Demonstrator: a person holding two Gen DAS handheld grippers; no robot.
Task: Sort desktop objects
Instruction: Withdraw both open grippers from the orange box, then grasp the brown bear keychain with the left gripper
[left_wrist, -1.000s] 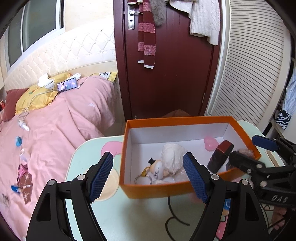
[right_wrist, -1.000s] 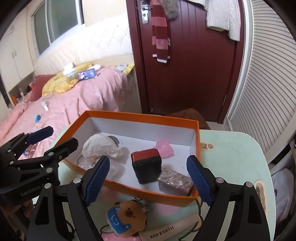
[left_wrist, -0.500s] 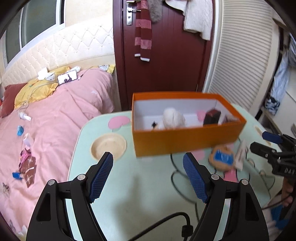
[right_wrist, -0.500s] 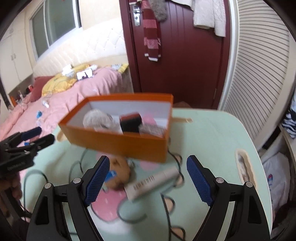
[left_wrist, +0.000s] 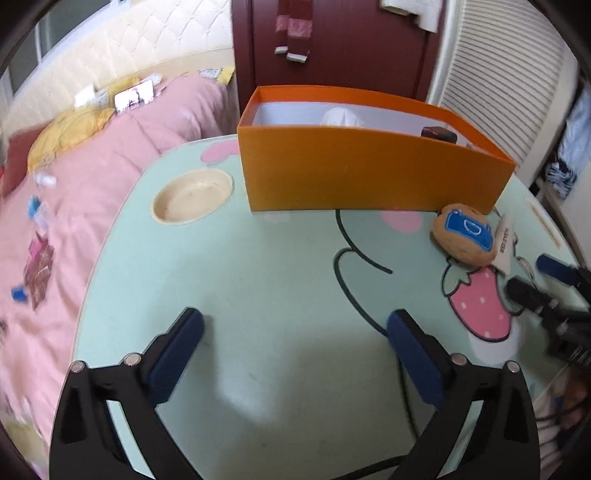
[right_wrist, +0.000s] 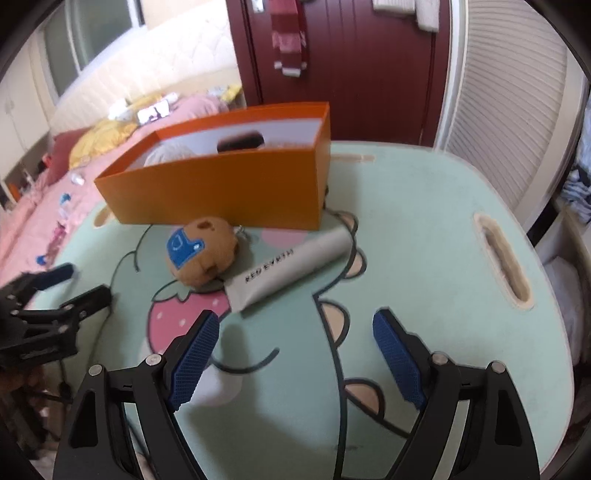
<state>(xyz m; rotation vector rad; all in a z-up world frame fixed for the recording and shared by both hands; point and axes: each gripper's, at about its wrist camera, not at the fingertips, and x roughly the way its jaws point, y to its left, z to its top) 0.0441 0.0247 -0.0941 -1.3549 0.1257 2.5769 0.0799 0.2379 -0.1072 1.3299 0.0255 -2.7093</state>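
An orange box (left_wrist: 369, 173) (right_wrist: 221, 188) stands at the back of the mint green table (left_wrist: 258, 288) (right_wrist: 424, 258) and holds a white bundle (left_wrist: 341, 116) and a dark red block (left_wrist: 437, 133). In front of it lie a brown plush toy with a blue patch (left_wrist: 463, 234) (right_wrist: 201, 251) and a silver tube (right_wrist: 291, 267) (left_wrist: 506, 243). My left gripper (left_wrist: 295, 339) is open and empty over the near table. My right gripper (right_wrist: 295, 338) is open and empty, just short of the tube. Each gripper shows at the edge of the other view.
A round recess (left_wrist: 192, 195) sits in the table left of the box, and a slot (right_wrist: 502, 258) near its right edge. A pink bed (left_wrist: 66, 206) lies to the left. A dark red door (left_wrist: 332, 48) and a slatted wall (right_wrist: 509, 110) stand behind.
Both grippers have pulled back from the box and dropped lower over the near table. The box now stands farther away, and the plush toy and tube are in plain view.
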